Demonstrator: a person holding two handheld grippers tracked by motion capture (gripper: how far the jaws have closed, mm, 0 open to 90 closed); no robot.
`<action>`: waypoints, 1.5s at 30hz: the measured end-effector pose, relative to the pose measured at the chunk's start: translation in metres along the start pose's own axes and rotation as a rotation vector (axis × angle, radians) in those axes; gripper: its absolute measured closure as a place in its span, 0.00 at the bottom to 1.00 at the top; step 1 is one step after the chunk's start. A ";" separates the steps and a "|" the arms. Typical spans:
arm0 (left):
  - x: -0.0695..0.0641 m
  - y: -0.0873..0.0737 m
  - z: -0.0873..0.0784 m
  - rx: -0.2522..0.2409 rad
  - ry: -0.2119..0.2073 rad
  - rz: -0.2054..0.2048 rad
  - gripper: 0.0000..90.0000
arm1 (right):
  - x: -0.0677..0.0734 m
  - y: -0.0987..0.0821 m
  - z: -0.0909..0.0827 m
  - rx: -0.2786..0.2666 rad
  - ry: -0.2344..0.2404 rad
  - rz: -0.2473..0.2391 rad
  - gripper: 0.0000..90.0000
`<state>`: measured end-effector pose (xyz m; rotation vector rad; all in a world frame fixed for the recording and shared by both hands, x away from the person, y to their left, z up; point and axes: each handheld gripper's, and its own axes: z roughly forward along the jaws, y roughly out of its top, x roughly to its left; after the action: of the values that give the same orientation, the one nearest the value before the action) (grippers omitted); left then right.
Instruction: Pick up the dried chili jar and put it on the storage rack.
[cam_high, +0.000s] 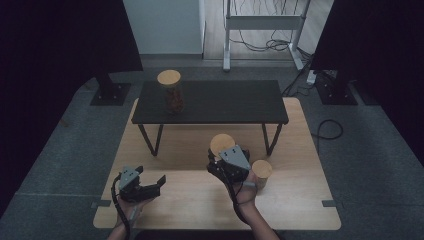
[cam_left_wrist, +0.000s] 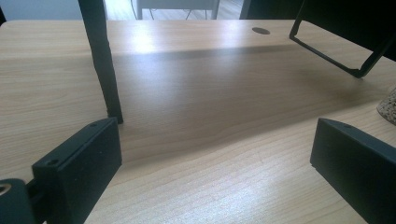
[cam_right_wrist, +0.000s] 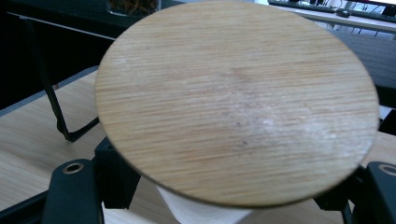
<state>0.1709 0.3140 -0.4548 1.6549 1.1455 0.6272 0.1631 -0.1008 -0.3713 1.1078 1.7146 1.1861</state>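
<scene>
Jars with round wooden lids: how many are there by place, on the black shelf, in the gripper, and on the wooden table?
On black shelf: 1 jar
In right gripper: 1 jar
On wooden table: 1 jar
Total: 3

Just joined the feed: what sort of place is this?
Probably a recording lab or studio, not a home: black curtains flank the wooden table, loose cables trail on the floor, and a metal stand stands behind.
</scene>
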 end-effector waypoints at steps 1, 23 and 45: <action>0.000 0.000 0.000 0.000 0.000 0.000 0.02 | 0.000 0.001 0.000 0.000 0.000 0.001 0.28; 0.001 0.000 0.000 0.000 0.006 0.000 0.02 | -0.002 0.015 0.001 -0.018 -0.008 -0.016 0.28; 0.003 0.000 0.000 -0.001 0.009 -0.005 0.02 | -0.013 0.023 0.010 -0.026 -0.016 -0.002 0.28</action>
<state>0.1719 0.3165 -0.4552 1.6491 1.1550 0.6321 0.1820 -0.1053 -0.3509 1.0973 1.6833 1.1916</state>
